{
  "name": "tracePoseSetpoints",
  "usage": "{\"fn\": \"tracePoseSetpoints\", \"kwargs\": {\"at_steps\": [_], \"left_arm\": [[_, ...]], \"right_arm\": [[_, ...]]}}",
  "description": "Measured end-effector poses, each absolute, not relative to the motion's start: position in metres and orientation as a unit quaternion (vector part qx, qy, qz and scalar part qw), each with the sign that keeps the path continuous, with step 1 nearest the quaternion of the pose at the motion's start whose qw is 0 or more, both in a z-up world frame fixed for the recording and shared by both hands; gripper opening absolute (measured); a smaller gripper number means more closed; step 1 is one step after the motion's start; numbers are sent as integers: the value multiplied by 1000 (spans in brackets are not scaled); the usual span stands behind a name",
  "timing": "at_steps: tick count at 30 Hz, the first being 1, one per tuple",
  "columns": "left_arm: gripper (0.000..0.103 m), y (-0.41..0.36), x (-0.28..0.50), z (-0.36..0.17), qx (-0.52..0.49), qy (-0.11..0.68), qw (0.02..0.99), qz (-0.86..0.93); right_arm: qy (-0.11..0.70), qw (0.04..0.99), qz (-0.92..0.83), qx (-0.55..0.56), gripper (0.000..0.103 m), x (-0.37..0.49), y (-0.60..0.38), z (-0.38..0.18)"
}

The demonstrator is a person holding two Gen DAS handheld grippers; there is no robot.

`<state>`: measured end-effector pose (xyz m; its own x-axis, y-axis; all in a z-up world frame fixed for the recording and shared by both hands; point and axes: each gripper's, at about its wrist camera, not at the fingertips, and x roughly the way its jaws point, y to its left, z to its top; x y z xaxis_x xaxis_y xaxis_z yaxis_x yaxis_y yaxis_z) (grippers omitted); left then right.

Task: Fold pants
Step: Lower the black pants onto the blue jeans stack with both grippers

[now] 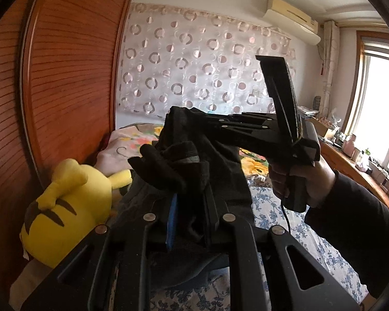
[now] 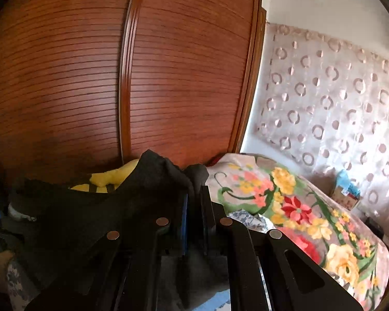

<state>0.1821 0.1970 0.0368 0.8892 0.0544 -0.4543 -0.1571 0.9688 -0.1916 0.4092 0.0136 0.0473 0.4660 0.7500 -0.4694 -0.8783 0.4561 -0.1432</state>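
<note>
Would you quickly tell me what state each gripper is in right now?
Left gripper: closed on the black pants.
Right gripper: closed on the black pants too, gripping another part of the fabric.

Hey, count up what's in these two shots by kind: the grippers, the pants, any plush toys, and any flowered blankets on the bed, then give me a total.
Grippers: 2, left gripper and right gripper, each clamped on the fabric
Black pants: 1
Yellow plush toy: 1
Flowered blanket: 1
Total: 5
</note>
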Motion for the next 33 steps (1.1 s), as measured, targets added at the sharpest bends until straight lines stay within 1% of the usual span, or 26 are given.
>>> {"fn": "tracePoseSetpoints", "kwargs": {"at_steps": [2, 4, 7, 10, 12, 14, 15, 17, 24, 26, 28, 33], "left_arm": [[17, 200, 182, 33, -116, 233, 964, 57], [17, 201, 181, 31, -119, 234, 963, 55], [17, 200, 181, 30, -119, 234, 963, 55], [18, 203, 182, 29, -124, 234, 963, 56], [21, 204, 182, 30, -127, 236, 962, 57], [30, 207, 181, 29, -133, 237, 961, 51], [32, 208, 181, 29, -137, 237, 961, 49], [40, 208, 179, 31, -137, 236, 961, 51], [40, 204, 175, 43, -116, 222, 966, 63], [43, 203, 175, 44, -116, 220, 967, 58], [43, 201, 175, 43, -115, 220, 967, 55], [44, 195, 186, 29, -96, 249, 962, 62]], "right_arm": [[183, 837, 483, -182, 9, 414, 15, 47], [199, 841, 473, -168, 18, 417, 12, 47], [207, 849, 466, -137, 21, 418, 1, 53], [207, 852, 463, -133, 21, 414, -3, 59], [213, 847, 469, -130, 21, 410, -9, 62], [220, 843, 474, -130, 21, 407, -14, 61], [223, 842, 473, -132, 21, 407, -15, 59], [228, 843, 467, -138, 21, 408, -19, 55], [256, 837, 464, -139, 21, 414, -17, 49], [262, 836, 461, -140, 21, 416, -14, 50], [266, 835, 460, -143, 21, 418, -12, 49], [263, 843, 450, -135, 21, 414, -18, 52]]}}
